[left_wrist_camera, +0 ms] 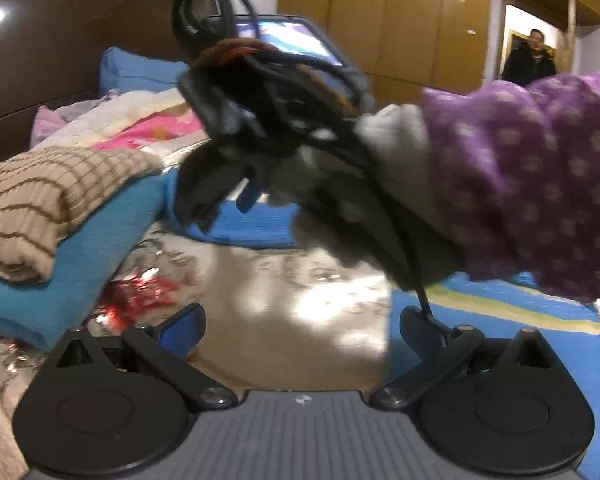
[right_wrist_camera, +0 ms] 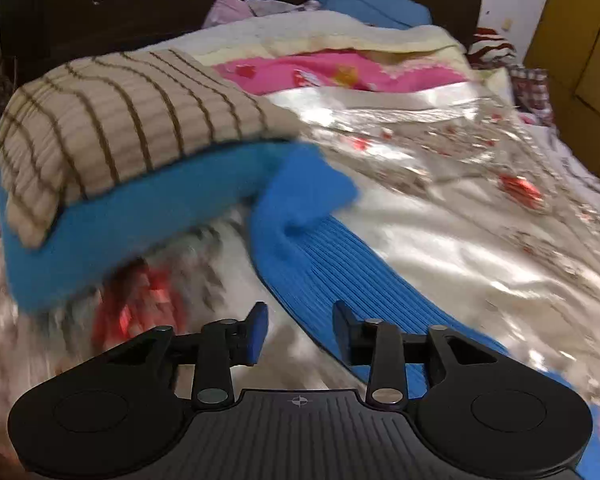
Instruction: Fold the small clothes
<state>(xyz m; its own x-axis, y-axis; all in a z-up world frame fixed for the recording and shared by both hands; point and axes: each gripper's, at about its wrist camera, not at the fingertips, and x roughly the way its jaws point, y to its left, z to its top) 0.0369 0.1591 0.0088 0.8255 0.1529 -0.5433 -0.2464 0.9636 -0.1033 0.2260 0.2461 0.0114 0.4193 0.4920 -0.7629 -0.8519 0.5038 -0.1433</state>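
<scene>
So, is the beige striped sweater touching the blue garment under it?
Touching. The right wrist view shows the beige striped sweater lying directly on the folded blue garment, with no gap along its lower edge.

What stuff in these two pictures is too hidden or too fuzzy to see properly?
- Left wrist view: the right claw is blurred and tangled in black cable, so open or shut is unclear there.
- Left wrist view: the purple sleeve hides the bed behind it.
- Right wrist view: the blue ribbed garment runs under the claw body; its near end is hidden.
- Right wrist view: the folded blue cloth is motion-blurred.
</scene>
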